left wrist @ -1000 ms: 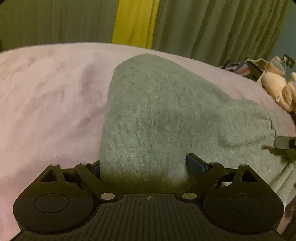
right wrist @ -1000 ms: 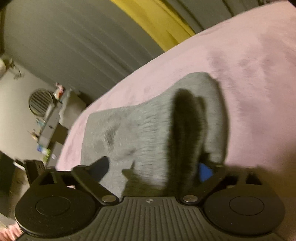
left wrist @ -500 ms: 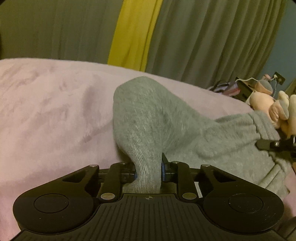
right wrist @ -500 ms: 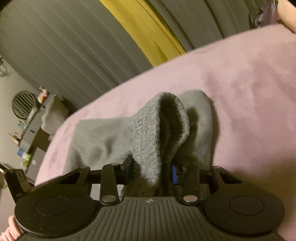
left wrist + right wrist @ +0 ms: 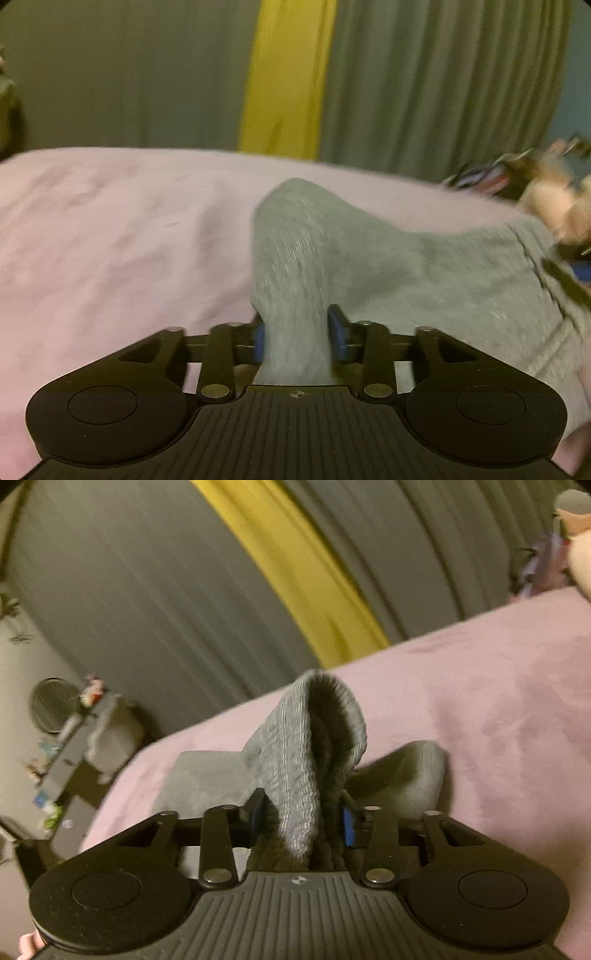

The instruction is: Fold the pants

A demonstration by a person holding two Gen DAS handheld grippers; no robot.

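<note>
Grey knit pants [image 5: 388, 273] lie on a pink blanket [image 5: 110, 240]. My left gripper [image 5: 295, 338] is shut on a fold of the grey fabric and holds it raised off the bed. My right gripper [image 5: 303, 816] is shut on the ribbed waistband end of the pants [image 5: 306, 746], which stands up in a bunched peak between the blue pads. The rest of the pants [image 5: 210, 775] stretches flat to the left behind it. The right gripper's tip shows at the right edge of the left wrist view [image 5: 569, 284].
Grey curtains with a yellow strip [image 5: 288, 77] hang behind the bed. A plush toy and clutter [image 5: 546, 192] sit at the far right. A shelf with small items and a round fan [image 5: 55, 709] stand off the bed's left side.
Both grippers closed on the pants and lifted them. The fabric now rises higher off the blanket, and both views are tilted up toward the curtains.
</note>
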